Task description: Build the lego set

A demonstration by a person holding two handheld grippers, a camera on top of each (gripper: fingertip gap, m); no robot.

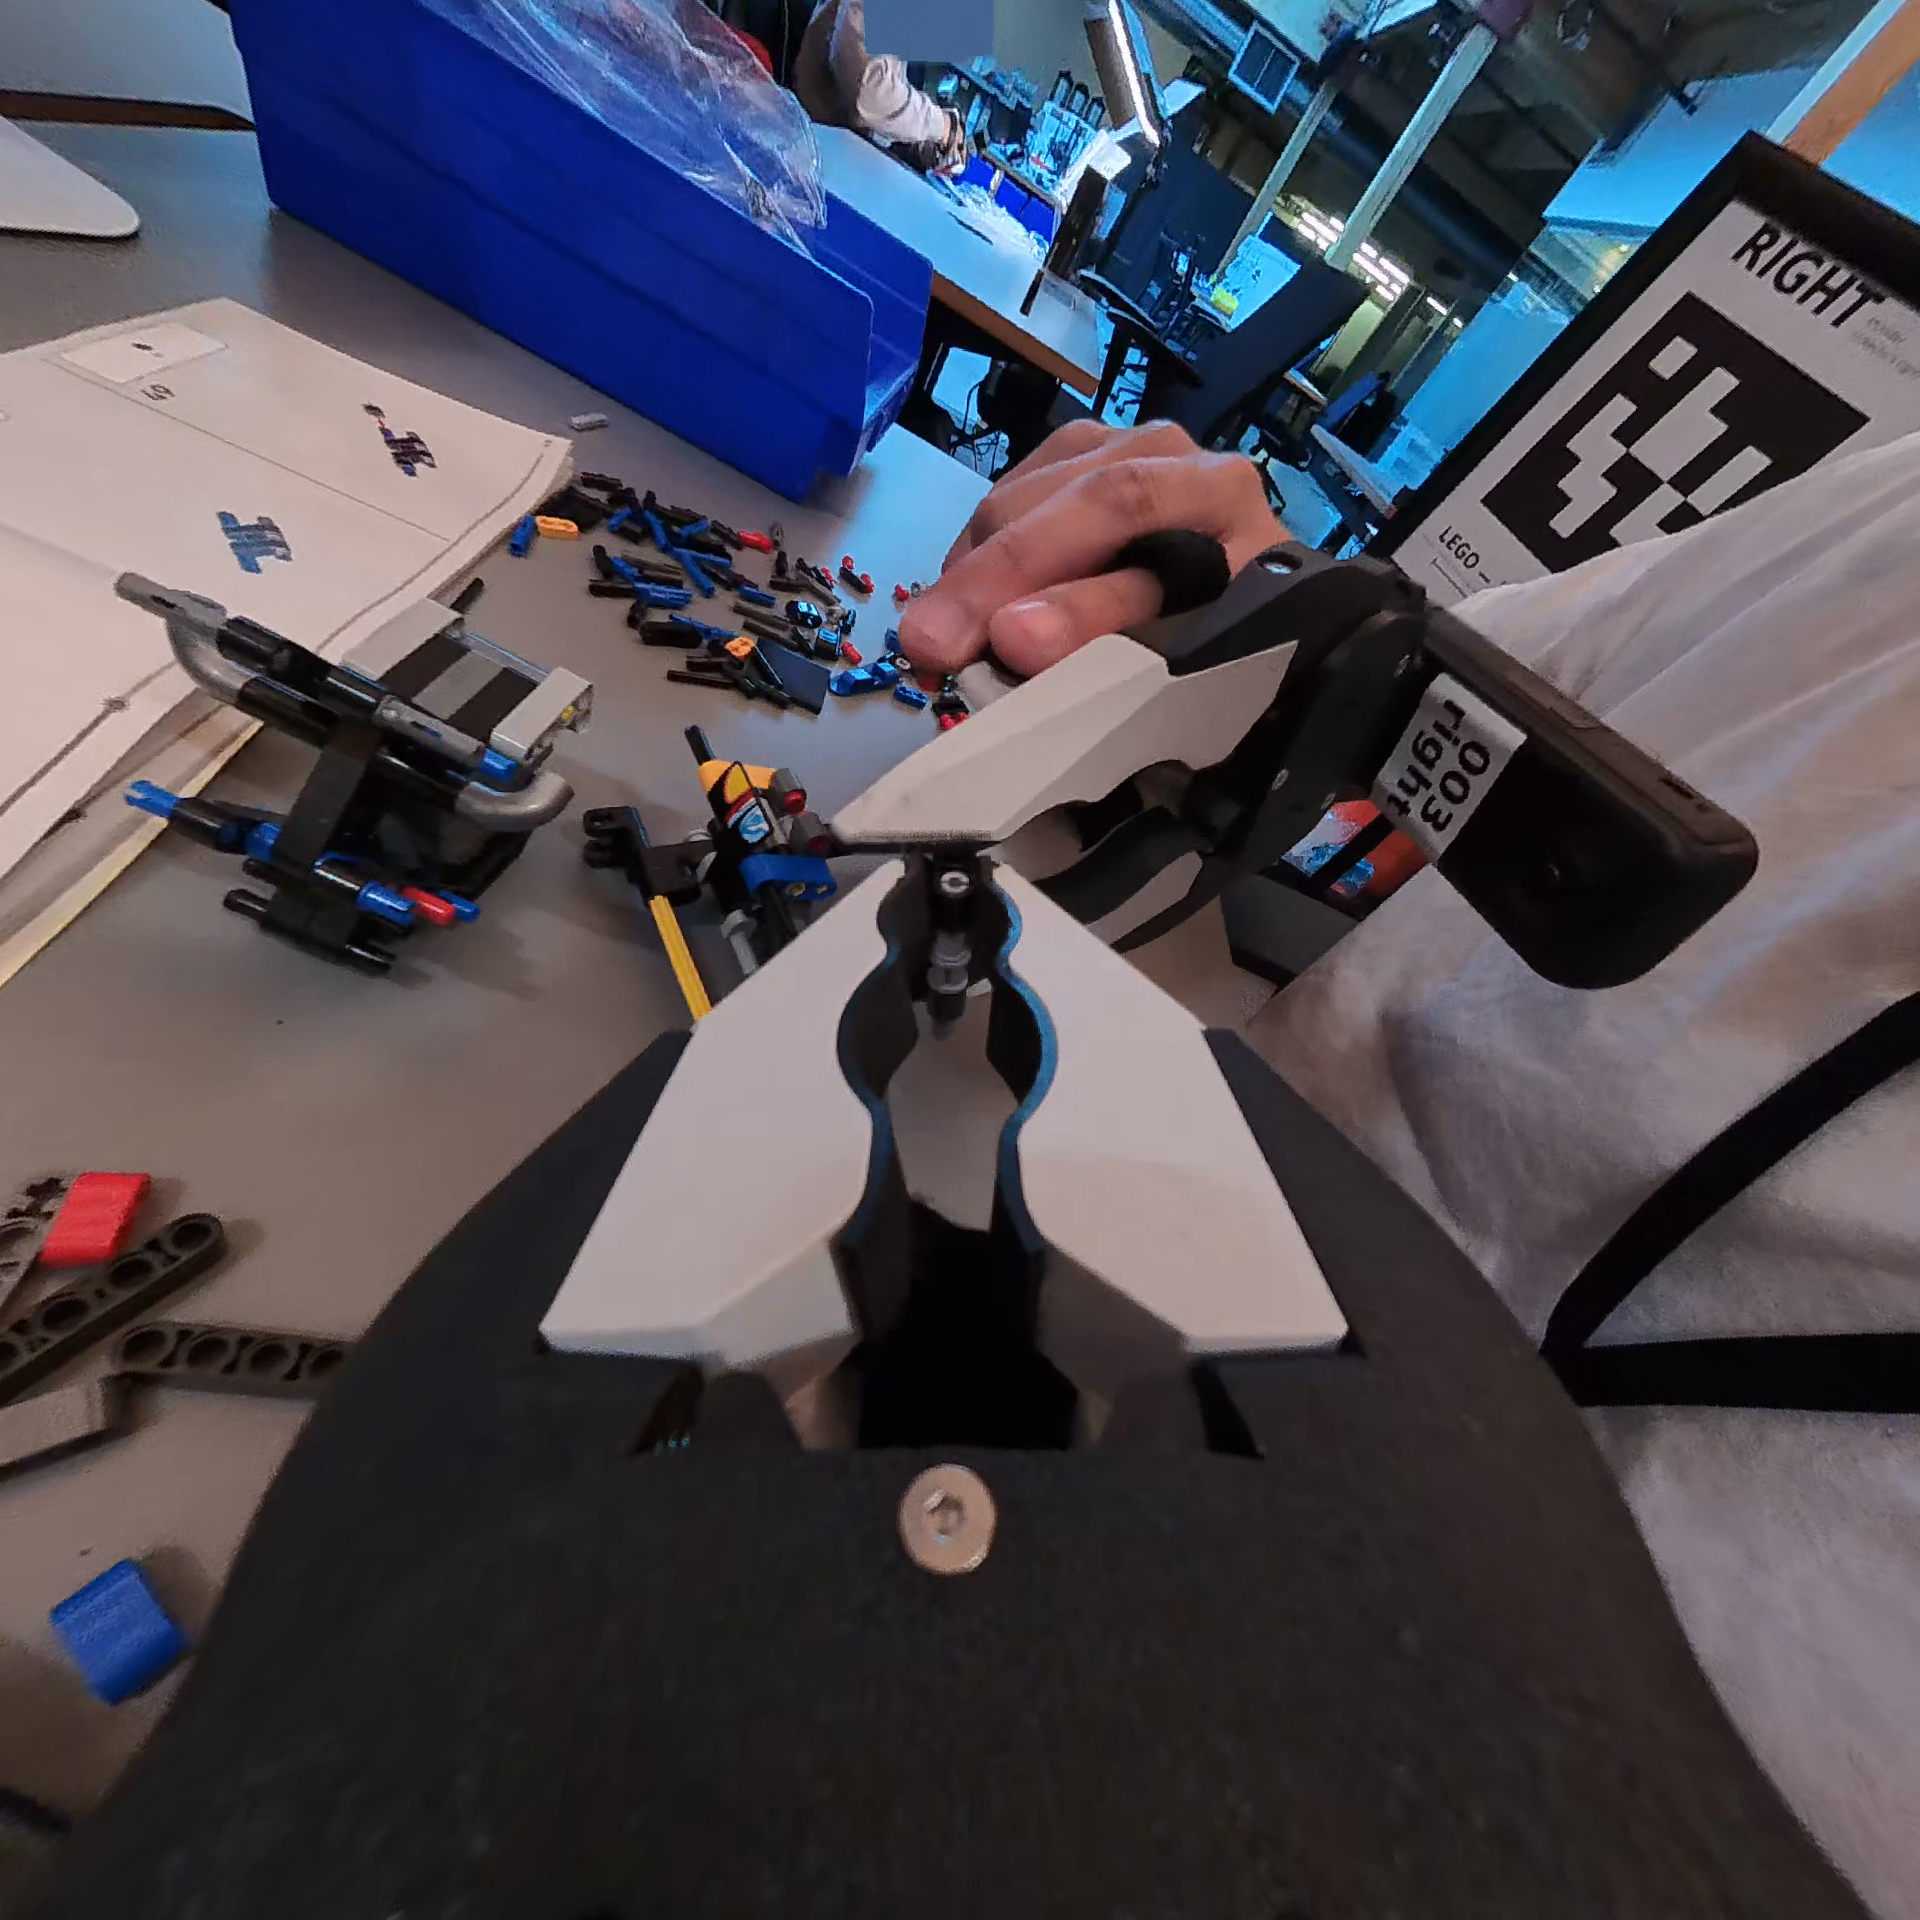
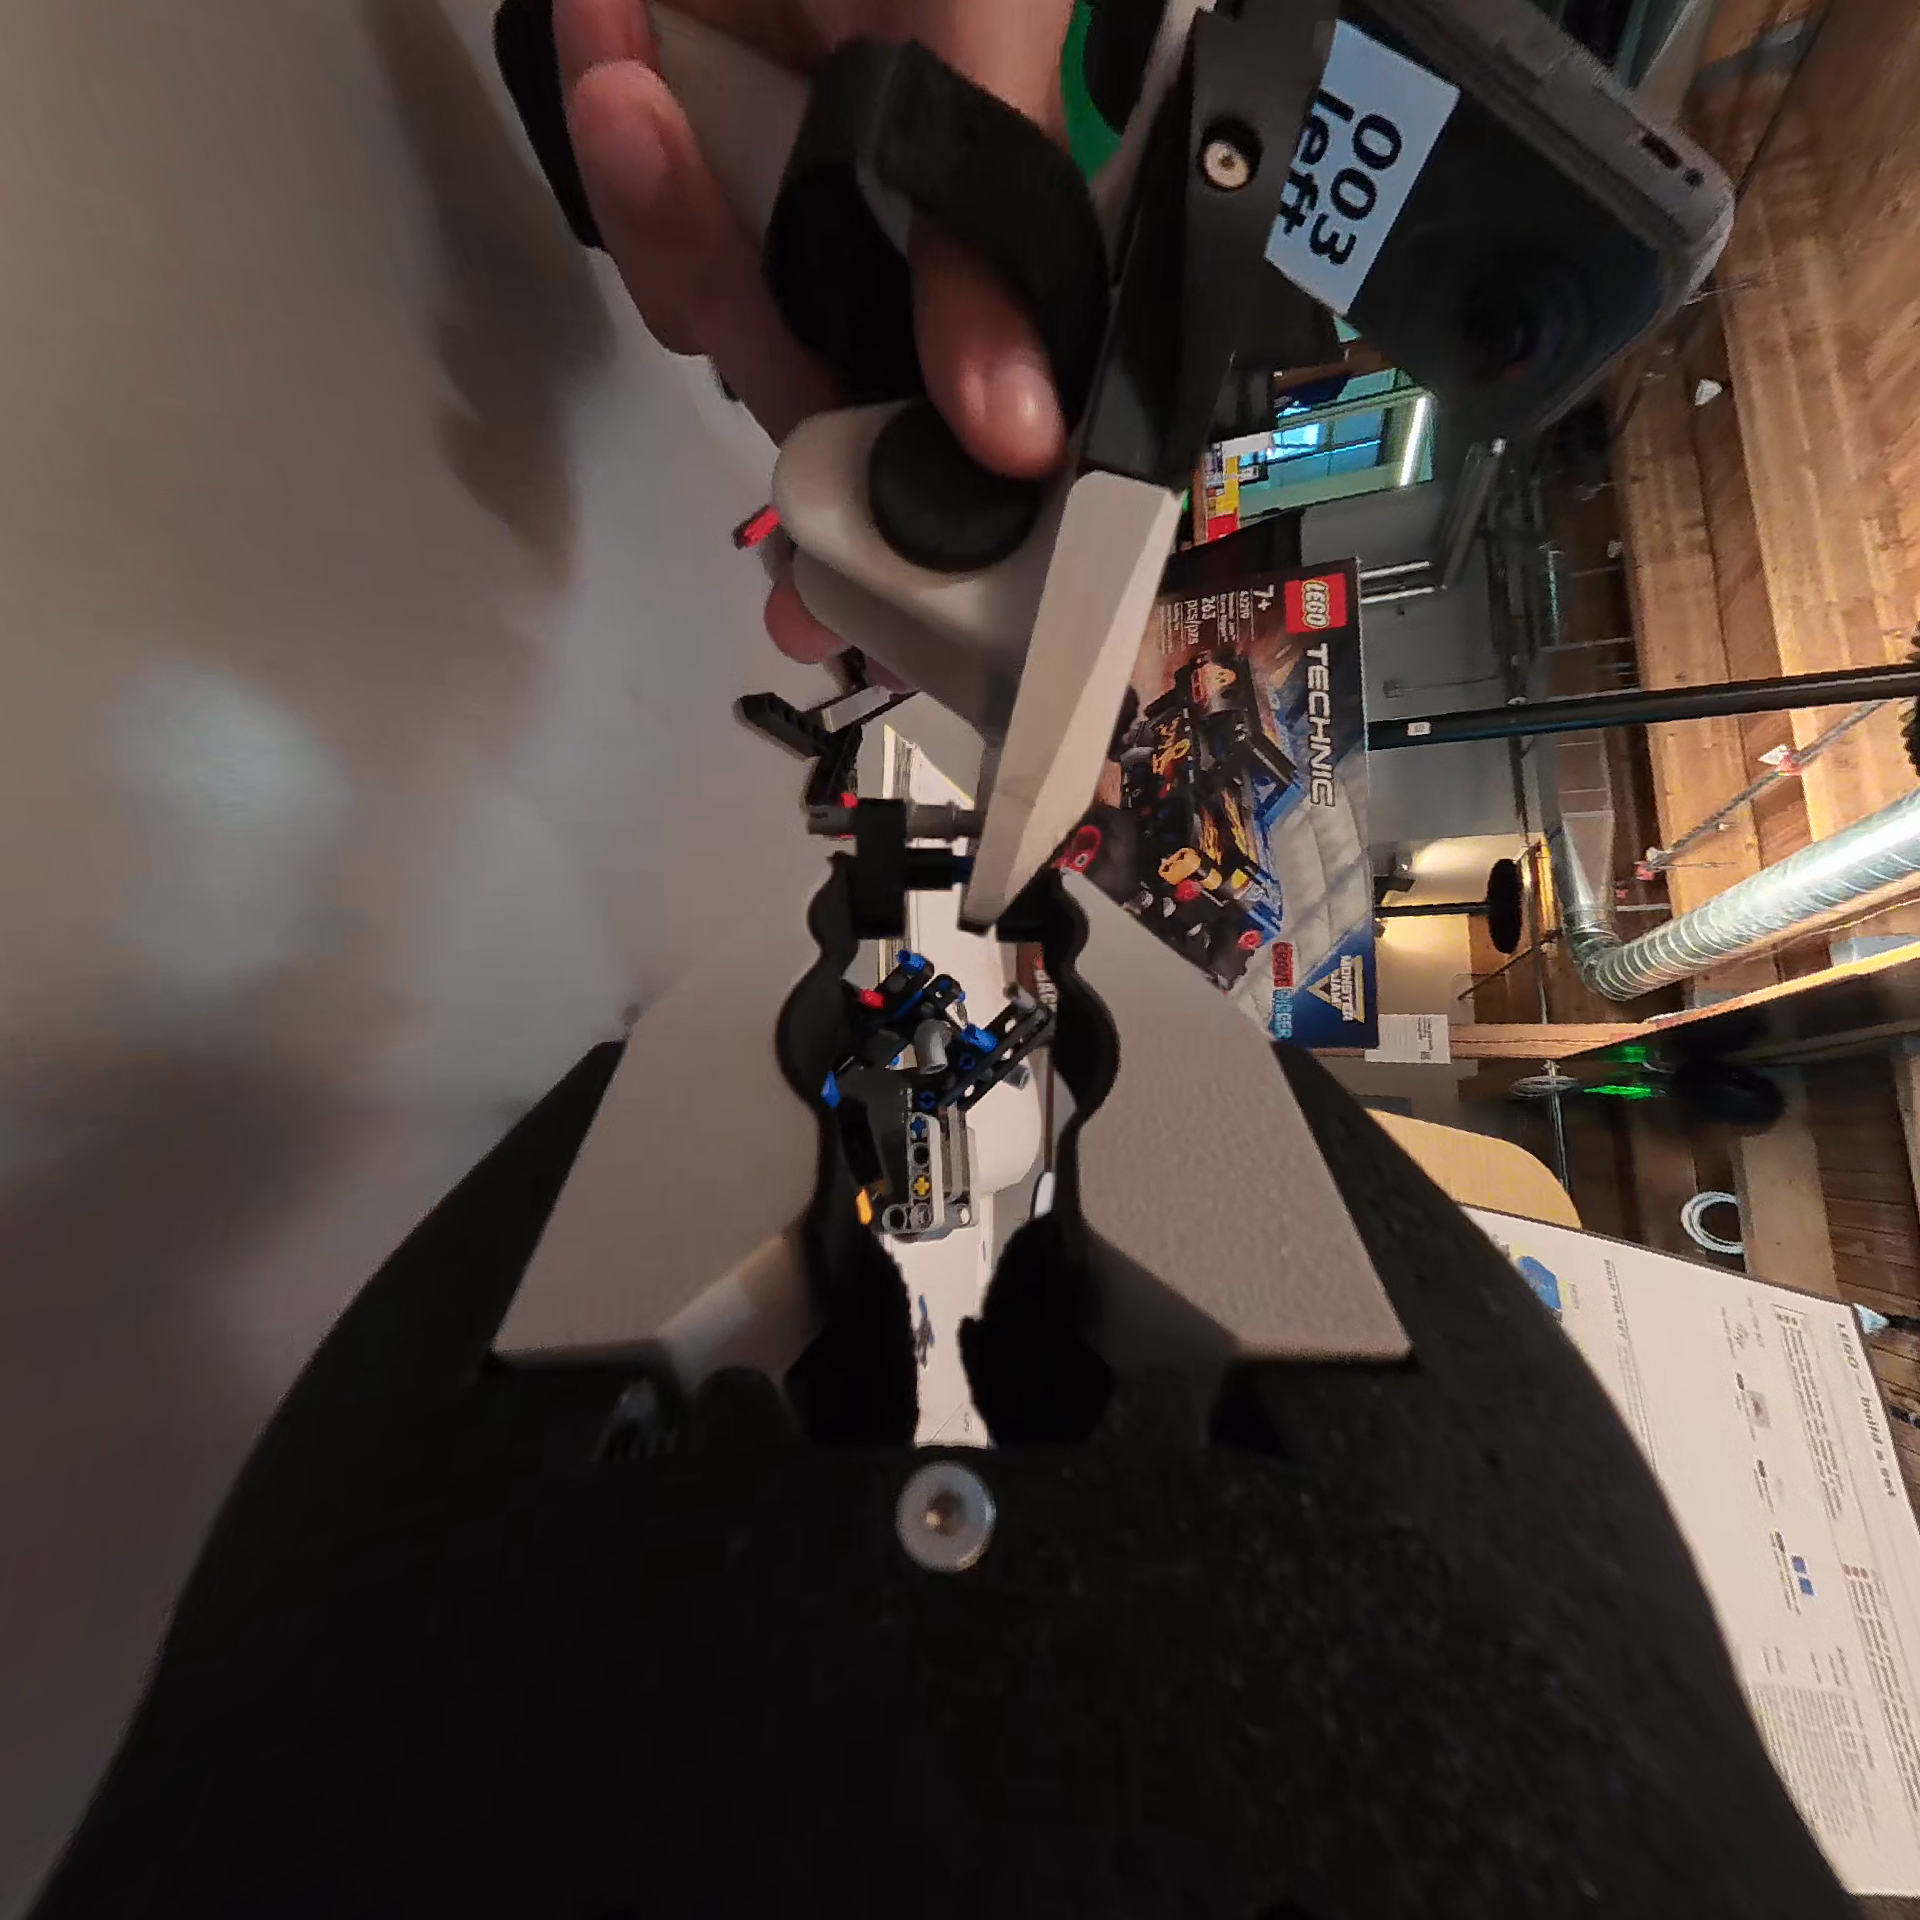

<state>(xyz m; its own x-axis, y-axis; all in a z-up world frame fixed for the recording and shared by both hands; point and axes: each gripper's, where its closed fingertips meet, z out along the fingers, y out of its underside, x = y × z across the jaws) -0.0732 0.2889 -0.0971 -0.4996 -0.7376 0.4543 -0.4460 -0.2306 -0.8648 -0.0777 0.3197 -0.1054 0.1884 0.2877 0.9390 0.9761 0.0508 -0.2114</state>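
Note:
My left gripper (image 1: 945, 883) is shut on a small grey and black axle pin (image 1: 948, 961) and holds it above the table. My right gripper (image 1: 914, 836) comes in from the right, held by a hand (image 1: 1081, 540), and its tips meet the pin's far end. In the right wrist view my right gripper (image 2: 940, 894) is shut on a small black connector (image 2: 878, 868) with a grey axle (image 2: 935, 816). The left gripper's tip (image 2: 992, 873) touches that piece from above. A part-built black, grey and blue chassis (image 1: 353, 769) stands on the table; it also shows between the right fingers (image 2: 914, 1101).
A smaller sub-assembly with a yellow part (image 1: 743, 831) lies by the grippers. Loose small pieces (image 1: 717, 613) are scattered behind. An instruction booklet (image 1: 208, 468) and blue bin (image 1: 582, 249) lie at the left back. Black beams (image 1: 114, 1309), a red piece (image 1: 94, 1216) and a blue piece (image 1: 114, 1631) lie near left. The set's box (image 2: 1247, 790) stands behind. Less than 4 cm separates the two grippers' tips.

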